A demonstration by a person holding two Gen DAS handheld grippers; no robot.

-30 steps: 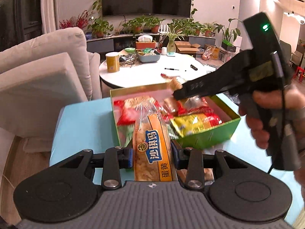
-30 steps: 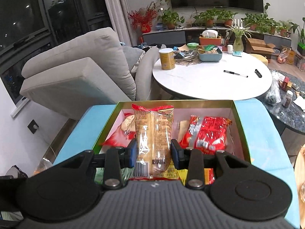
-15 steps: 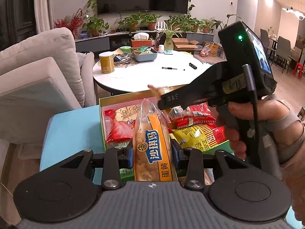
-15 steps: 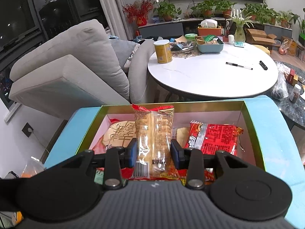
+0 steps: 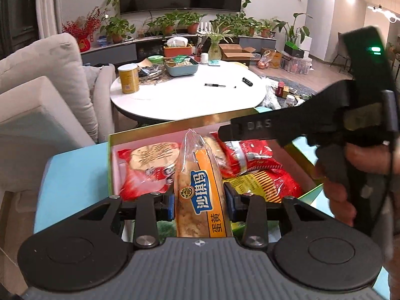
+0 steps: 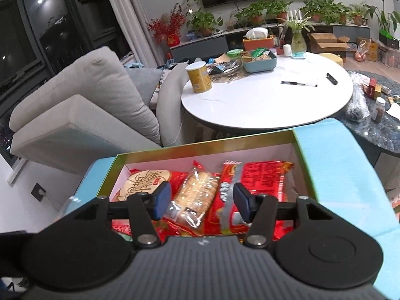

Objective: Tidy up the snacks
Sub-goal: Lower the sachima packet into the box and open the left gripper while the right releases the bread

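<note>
Between the pads of the left gripper (image 5: 201, 203), clamped tight, stands a clear-wrapped egg-yolk pastry pack with an orange stripe (image 5: 200, 192), held over the near edge of the green-rimmed cardboard snack box (image 5: 160, 127). Ahead of the right gripper (image 6: 201, 201), whose jaws have just been opening and now stand apart, a clear-wrapped pale biscuit pack (image 6: 196, 196) lies loose on the red packets (image 6: 260, 180). Released now, the pastry pack could topple onto that heap or over the near wall.

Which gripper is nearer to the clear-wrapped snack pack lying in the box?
Right. The right gripper stands open just above the clear snack pack, which lies loose between its pads. The left gripper is nearer the box's front edge, shut on the orange-labelled pack.
</note>
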